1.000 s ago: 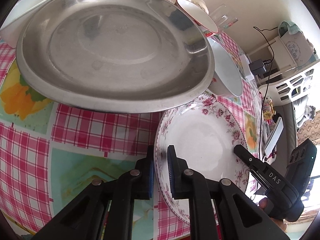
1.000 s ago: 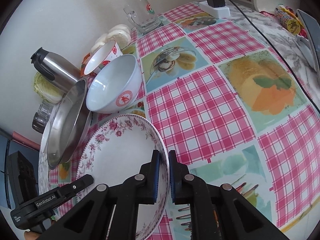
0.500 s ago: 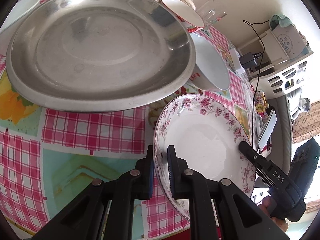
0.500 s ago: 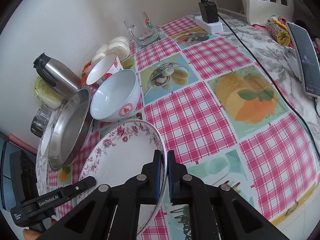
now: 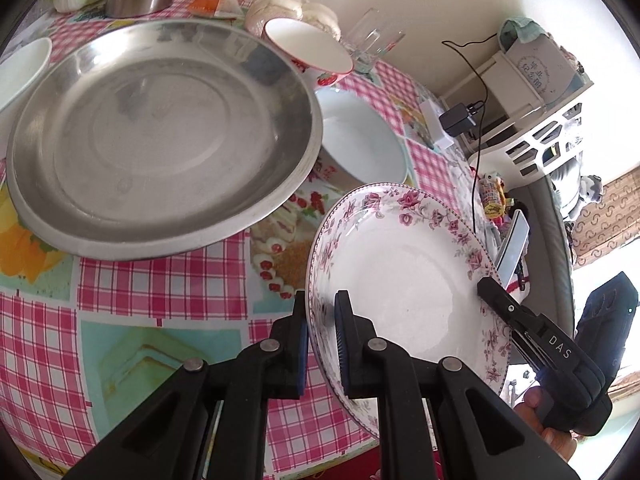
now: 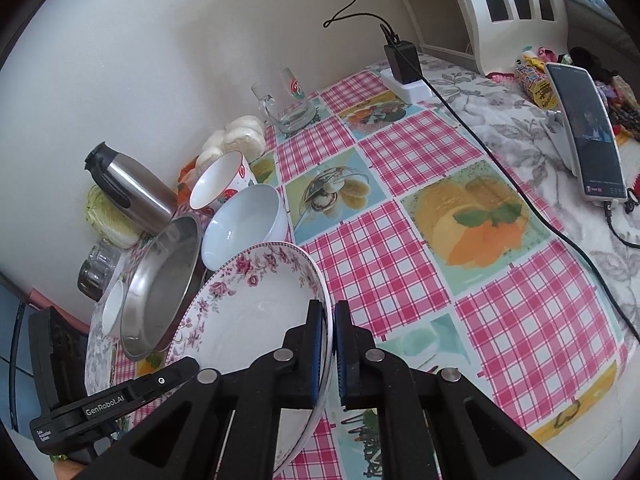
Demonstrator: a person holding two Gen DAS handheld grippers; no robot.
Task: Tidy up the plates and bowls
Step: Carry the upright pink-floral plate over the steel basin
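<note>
Ahead of the right claw and off to its left, a steel thermos (image 6: 132,190) leans by the wall, with a cabbage (image 6: 106,218) tucked behind it and a small glass jar (image 6: 94,274) nearer the claw. Further ahead, pale buns (image 6: 236,140) sit beside a glass mug (image 6: 286,102). Far ahead, a black charger (image 6: 402,62) is plugged into a white power strip (image 6: 406,86). Off to the right, a phone (image 6: 586,136) stands propped up. The checked tablecloth (image 6: 420,248) spreads beneath it all.

2 wrist views, opposite sides, sharing floral plate (image 5: 404,280) close-up
</note>
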